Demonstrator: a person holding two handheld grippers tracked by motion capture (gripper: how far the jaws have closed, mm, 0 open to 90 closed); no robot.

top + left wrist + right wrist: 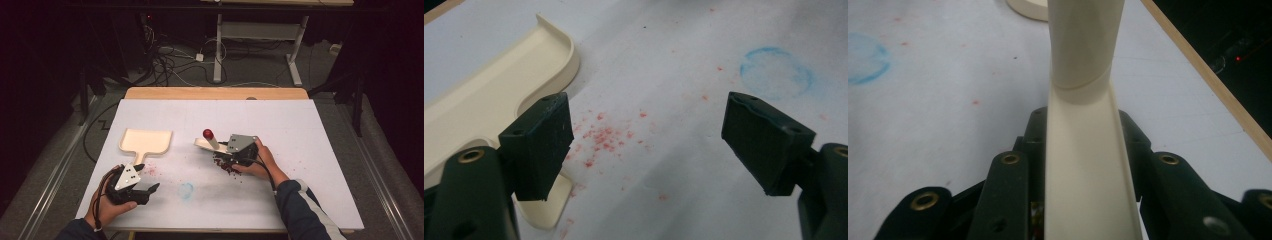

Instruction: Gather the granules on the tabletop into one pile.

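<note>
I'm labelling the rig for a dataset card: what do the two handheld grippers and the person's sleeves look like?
Both the left gripper and the right gripper are black, each topped by a grey three-cornered plate with small holes and trailing a black cable. The left gripper's flat black rectangular pads sit on arms with brass-ringed screw holes. The right sleeve is dark with white stripes.

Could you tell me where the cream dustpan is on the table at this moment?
In the high view the dustpan lies flat on the left half of the white table, just beyond the left gripper; its handle points back toward that gripper's open jaws.
</note>
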